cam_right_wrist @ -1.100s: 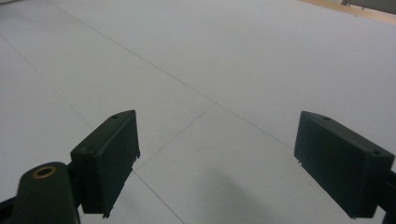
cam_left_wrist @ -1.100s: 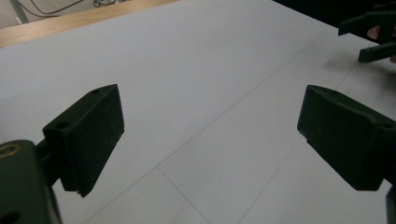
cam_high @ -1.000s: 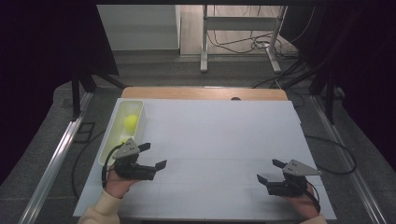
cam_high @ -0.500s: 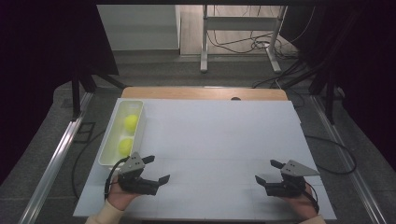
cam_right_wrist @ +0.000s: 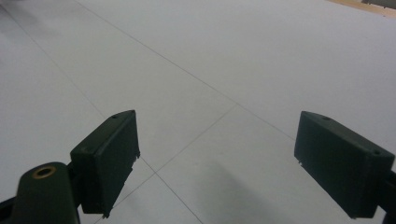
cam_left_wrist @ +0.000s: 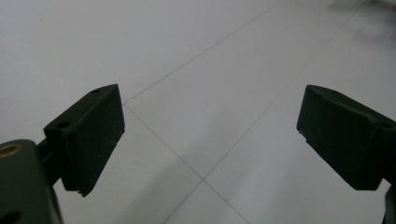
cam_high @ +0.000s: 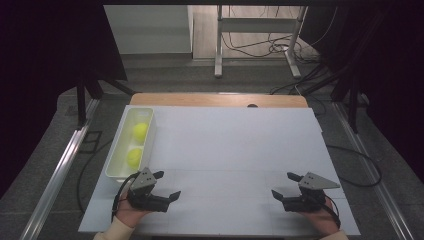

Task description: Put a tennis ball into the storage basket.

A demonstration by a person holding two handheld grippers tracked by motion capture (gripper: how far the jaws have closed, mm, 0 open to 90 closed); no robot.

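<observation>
L gripper (cam_high: 166,186) sits near the bench's (cam_high: 235,150) front-left corner, held in a hand (cam_high: 131,212) that comes in from the bottom edge. Fingers wide apart, nothing between them; in the left gripper view both black pads (cam_left_wrist: 88,135) frame bare white bench w/ thin seam lines crossing under the gap. Grey three-cornered plate on top, cable looping off its left side.

R gripper (cam_high: 286,185) near the front-right corner, also hand-held (cam_high: 320,220), fingers pointing toward bench centre. Fingers wide, empty; right gripper view shows pads (cam_right_wrist: 109,154) over plain white surface, a strip of wood edge at top right.

The 2 grippers are well apart, roughly level w/ each other, fingers facing inward.

White tray (cam_high: 116,172) lies along the bench's left edge, long side running front to back. 2 yellow-green balls inside: far ball (cam_high: 140,131) in the mid part, near ball (cam_high: 133,157) closer to the front end. Balls near each other; can't tell if touching. Tray's front end is just beyond the L gripper, apart from it. Neither gripper touches tray or balls.

Bench top is white sheet over wood, wood strip showing at far edge.
</observation>
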